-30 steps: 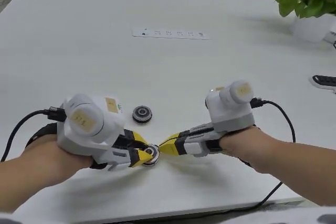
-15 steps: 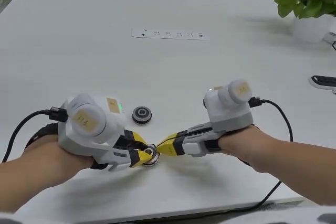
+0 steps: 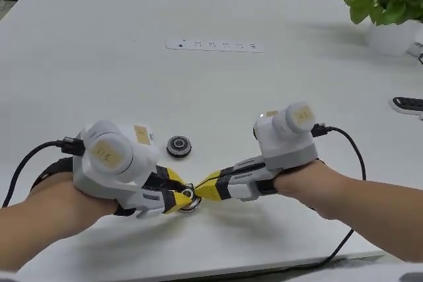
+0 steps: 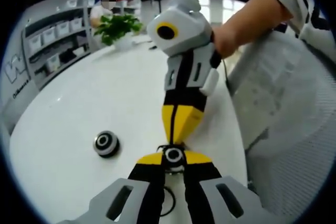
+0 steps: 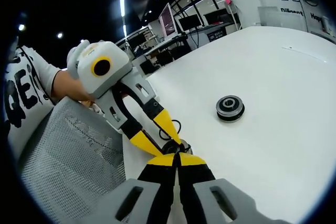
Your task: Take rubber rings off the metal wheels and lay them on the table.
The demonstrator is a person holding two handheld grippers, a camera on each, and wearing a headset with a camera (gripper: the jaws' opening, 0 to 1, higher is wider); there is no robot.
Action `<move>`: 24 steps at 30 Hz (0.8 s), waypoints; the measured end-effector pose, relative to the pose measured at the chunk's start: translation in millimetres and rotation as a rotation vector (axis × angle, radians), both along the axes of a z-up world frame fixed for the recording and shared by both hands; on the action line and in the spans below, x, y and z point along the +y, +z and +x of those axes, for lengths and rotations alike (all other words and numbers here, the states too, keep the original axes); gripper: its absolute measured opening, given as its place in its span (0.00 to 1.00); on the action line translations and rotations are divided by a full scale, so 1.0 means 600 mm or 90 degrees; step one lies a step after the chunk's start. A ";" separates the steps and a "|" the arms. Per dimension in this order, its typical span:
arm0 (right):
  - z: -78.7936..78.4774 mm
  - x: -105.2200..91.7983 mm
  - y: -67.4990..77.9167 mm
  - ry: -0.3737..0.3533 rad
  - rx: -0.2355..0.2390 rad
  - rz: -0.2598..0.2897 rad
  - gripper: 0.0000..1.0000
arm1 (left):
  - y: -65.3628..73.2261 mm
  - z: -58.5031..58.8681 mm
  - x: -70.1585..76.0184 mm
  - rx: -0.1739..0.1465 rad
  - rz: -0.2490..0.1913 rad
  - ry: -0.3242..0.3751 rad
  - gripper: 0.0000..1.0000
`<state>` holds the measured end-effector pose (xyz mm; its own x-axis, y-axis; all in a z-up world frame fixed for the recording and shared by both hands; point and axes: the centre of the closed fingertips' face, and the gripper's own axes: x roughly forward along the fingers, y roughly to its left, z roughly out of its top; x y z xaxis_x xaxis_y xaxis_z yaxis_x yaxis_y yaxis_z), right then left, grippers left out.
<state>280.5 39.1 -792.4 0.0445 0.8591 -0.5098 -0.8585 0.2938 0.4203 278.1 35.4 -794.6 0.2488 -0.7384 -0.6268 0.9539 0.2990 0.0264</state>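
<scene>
Hardly anything has shifted on the desk (image 3: 218, 97) since the earlier frame. The right gripper (image 3: 202, 192) has crept slightly left and nearer. Its jaws are almost together at the rim of the metal wheel (image 4: 174, 156); whether they pinch a rubber ring I cannot tell. The left gripper (image 3: 181, 191) clamps this wheel by the desk's near edge. I judge the task is at an early stage: the second metal wheel (image 3: 178, 144), just beyond, looks untouched, with its dark rings on. A thin dark loop (image 4: 167, 201) under the left gripper may be one ring already off.
</scene>
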 end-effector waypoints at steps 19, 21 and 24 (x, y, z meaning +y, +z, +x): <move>-0.018 0.013 0.008 0.019 0.011 0.020 0.00 | 0.001 -0.002 -0.001 0.000 0.000 0.000 0.13; -0.017 0.011 0.006 0.018 0.011 0.018 0.00 | 0.000 -0.002 -0.001 -0.001 0.001 -0.004 0.13; -0.015 0.011 0.008 0.017 0.007 0.018 0.00 | 0.001 -0.001 -0.001 0.005 -0.002 -0.002 0.13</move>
